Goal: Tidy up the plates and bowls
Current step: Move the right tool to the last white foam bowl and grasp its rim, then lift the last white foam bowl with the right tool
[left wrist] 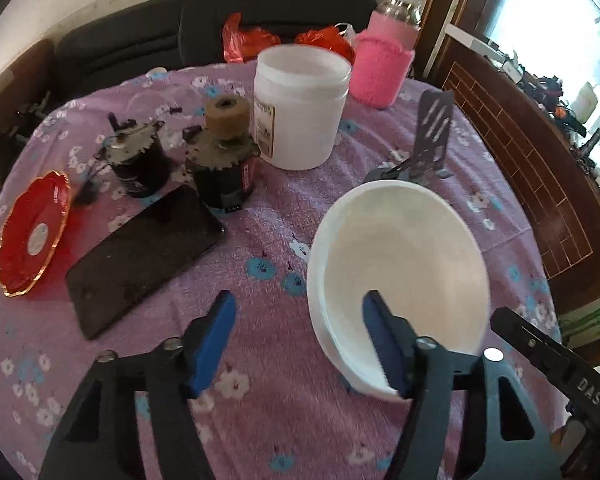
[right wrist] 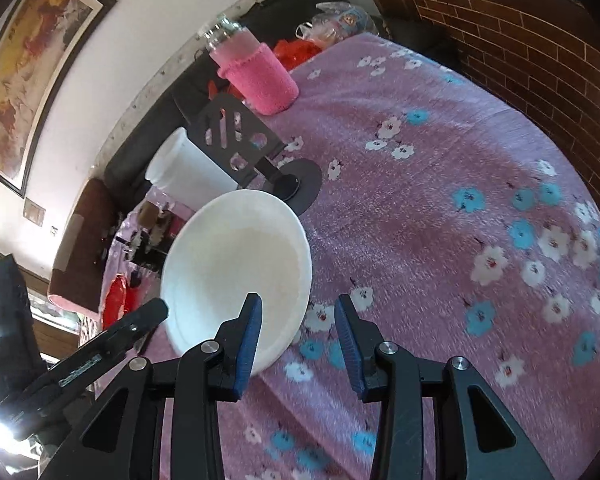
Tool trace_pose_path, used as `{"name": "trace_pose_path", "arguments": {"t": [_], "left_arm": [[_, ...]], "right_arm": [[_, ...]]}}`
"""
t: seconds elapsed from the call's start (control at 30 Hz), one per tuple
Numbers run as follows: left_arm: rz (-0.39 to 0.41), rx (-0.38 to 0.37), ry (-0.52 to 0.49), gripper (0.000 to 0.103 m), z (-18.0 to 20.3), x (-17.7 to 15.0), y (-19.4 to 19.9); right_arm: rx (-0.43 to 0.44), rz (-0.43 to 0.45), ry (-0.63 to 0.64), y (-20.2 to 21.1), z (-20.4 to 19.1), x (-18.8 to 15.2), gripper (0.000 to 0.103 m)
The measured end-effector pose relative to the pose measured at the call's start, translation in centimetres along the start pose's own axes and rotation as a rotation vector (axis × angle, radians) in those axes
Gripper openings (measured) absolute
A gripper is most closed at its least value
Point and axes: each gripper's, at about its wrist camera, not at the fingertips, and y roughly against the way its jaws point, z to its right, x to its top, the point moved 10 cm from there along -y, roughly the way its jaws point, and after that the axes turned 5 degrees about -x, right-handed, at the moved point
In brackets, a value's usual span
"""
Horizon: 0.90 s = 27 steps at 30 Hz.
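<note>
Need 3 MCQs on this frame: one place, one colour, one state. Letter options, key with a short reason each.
1. Where does the red plate lie?
A. At the table's left edge, beside the black slab
B. Under the white bowl
C. On top of the white jar

2. What colour is the knitted sleeve on the bottle?
A. Green
B. Pink
C. Grey

3. How do both grippers stand?
A. Both shut on the bowl
B. Left shut, right open
C. Both open, one finger of each over the white bowl

Key:
1 A: it sits far left in the left wrist view.
2 B: the sleeve is plainly pink.
3 C: the left gripper and right gripper show wide gaps between fingers.
</note>
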Motion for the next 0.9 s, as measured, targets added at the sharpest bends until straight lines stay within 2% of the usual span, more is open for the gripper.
{"name": "trace_pose_path", "arguments": {"t": [0.03, 0.07, 0.1, 0.13, 0.2, 0.3, 0.4, 0.53, 0.7, 0.87, 0.9], "left_arm": [[-0.013, -0.017, 0.013, 0.039, 0.0, -0.1, -0.7], [-0.027, -0.035, 0.026, 0.03, 0.0, -0.2, -1.3], [-0.05, -0.058, 0.039, 0.016, 0.0, -0.4, -2.1], [-0.062, -0.073, 0.046, 0.012, 0.2, -0.7, -2.4], [-0.054, -0.085, 0.054, 0.011, 0.3, -1.1, -2.0], [-0.03, -0.082, 0.027, 0.011, 1.0, -1.4, -0.2], [0.012, -0.075, -0.002, 0.011, 1.7, -2.0, 3.1], [0.039, -0.082, -0.021, 0.011, 2.3, -4.7, 7.5], [0.039, -0.088, -0.061, 0.011, 2.3, -10.9, 11.8], [0.036, -0.112, -0.097, 0.014, 1.3, -19.5, 15.6], [0.031, -0.117, -0.114, 0.017, 1.1, -21.9, 16.3]], "right_arm": [[-0.001, -0.004, 0.003, -0.4, -0.1, 0.1, 0.04], [-0.001, -0.009, 0.006, -0.8, -0.1, 0.2, 0.031], [-0.001, -0.02, 0.008, -1.3, -0.2, 0.2, 0.02], [0.001, -0.037, 0.006, -1.8, -0.2, 0.0, 0.016], [0.015, -0.046, -0.005, -1.8, -0.4, -0.5, 0.009], [0.003, -0.02, 0.027, -0.5, -0.8, -1.0, 0.009], [0.028, -0.012, 0.034, 1.7, -1.4, -2.3, 0.009], [0.077, 0.006, 0.055, 5.7, -2.2, -4.8, 0.009], [0.136, 0.02, 0.125, 11.3, -2.7, -10.1, 0.009], [0.172, 0.024, 0.236, 16.1, -3.5, -17.7, 0.01], [0.174, 0.016, 0.255, 16.8, -3.4, -19.5, 0.01]]}}
